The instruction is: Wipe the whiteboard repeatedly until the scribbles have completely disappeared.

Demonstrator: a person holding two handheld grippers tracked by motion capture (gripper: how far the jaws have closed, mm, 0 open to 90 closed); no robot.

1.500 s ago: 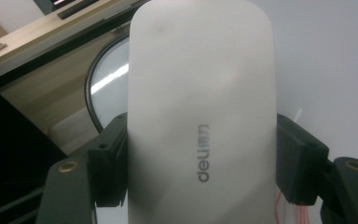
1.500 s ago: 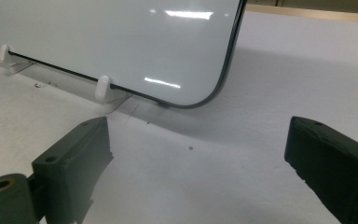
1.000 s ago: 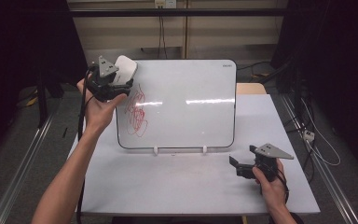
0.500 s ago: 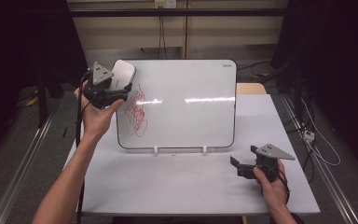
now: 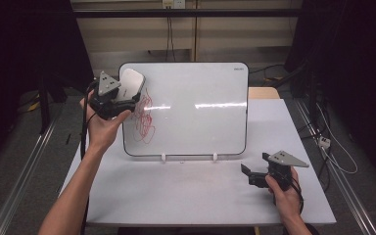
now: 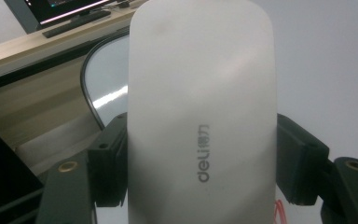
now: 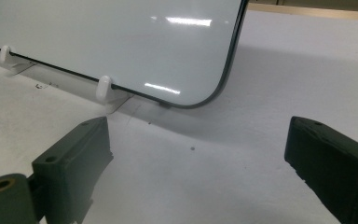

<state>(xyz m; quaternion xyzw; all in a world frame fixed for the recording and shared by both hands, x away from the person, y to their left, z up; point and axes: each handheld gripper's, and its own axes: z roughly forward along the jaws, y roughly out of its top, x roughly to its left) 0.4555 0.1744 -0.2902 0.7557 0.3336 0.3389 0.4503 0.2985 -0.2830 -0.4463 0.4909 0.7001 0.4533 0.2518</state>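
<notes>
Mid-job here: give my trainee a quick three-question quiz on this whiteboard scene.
1. True or false: the left gripper is shut on the eraser.
2. What colour is the scribble on the whiteboard?
3. The right gripper is: A) clamped on the whiteboard, B) open, low over the table, nothing between its jaws, C) holding a marker.

Key: 1 true; 2 red; 3 B.
</notes>
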